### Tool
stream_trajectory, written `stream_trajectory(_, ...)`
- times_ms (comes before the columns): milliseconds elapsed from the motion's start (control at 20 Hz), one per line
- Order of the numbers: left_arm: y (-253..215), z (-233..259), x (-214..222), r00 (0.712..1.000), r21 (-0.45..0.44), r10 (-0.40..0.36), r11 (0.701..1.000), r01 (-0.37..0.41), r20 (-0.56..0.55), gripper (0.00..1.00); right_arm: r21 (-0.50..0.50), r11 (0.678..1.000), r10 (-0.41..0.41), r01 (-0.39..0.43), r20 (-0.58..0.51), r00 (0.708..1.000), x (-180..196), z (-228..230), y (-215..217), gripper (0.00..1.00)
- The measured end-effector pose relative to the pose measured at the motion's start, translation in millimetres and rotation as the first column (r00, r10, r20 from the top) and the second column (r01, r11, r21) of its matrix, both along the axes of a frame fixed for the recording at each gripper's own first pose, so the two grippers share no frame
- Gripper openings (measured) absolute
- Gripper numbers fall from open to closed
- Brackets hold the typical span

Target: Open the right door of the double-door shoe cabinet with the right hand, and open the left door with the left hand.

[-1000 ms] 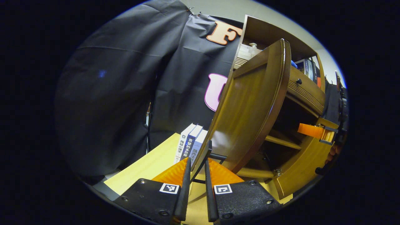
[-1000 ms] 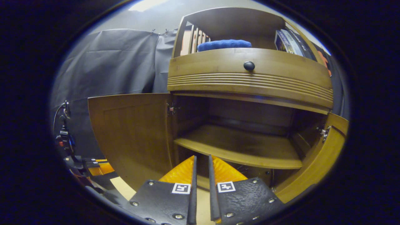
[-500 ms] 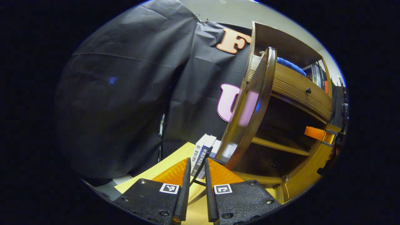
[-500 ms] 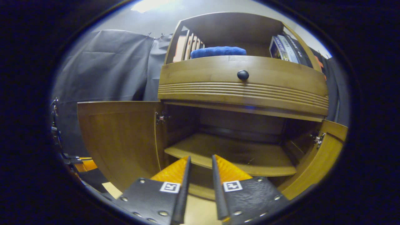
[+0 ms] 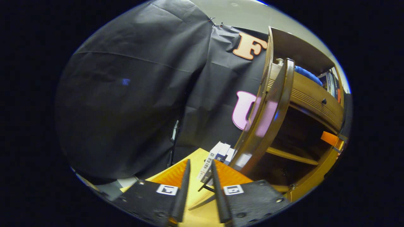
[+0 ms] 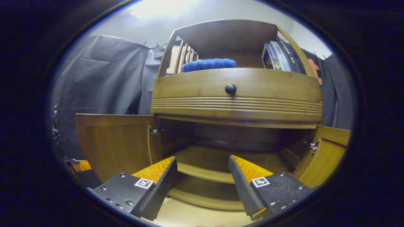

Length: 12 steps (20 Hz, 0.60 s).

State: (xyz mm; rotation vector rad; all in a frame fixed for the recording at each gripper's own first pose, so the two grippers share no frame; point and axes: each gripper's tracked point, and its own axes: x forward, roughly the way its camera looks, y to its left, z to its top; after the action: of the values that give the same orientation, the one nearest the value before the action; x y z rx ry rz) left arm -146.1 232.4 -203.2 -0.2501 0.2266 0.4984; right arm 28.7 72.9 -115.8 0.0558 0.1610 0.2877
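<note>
Since a second ago both grippers have let go. The right gripper (image 6: 202,176) has spread its fingers wide and drawn back from the shoe cabinet (image 6: 236,104). The left gripper (image 5: 199,179) has parted its fingers a little, and the dark door handle (image 5: 206,186) now sits loose in the gap between them. The left door (image 6: 113,142) stands swung out to the left, the right door (image 6: 325,154) out to the right, both beyond the fingertips. Books (image 5: 217,154) stand just left of the left door's edge.
</note>
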Motion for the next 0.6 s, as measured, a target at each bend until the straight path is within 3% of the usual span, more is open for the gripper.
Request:
stream_trajectory(100,9,0,1,0.999,0.013,0.029,0.999,-0.029,-0.015,0.67,0.003,1.000,-0.012,0.012,-0.006,1.000,-1,-2,-5,0.97)
stream_trajectory(400,41,37,6,0.993,0.107,0.114,0.988,-0.114,0.010,0.89,-0.005,0.999,-0.051,0.050,-0.004,0.999,-4,-1,-28,0.96)
stream_trajectory(600,59,94,12,0.985,0.139,0.163,0.976,-0.169,0.055,0.96,-0.009,0.997,-0.078,0.078,-0.006,0.997,-8,-1,-42,0.96)
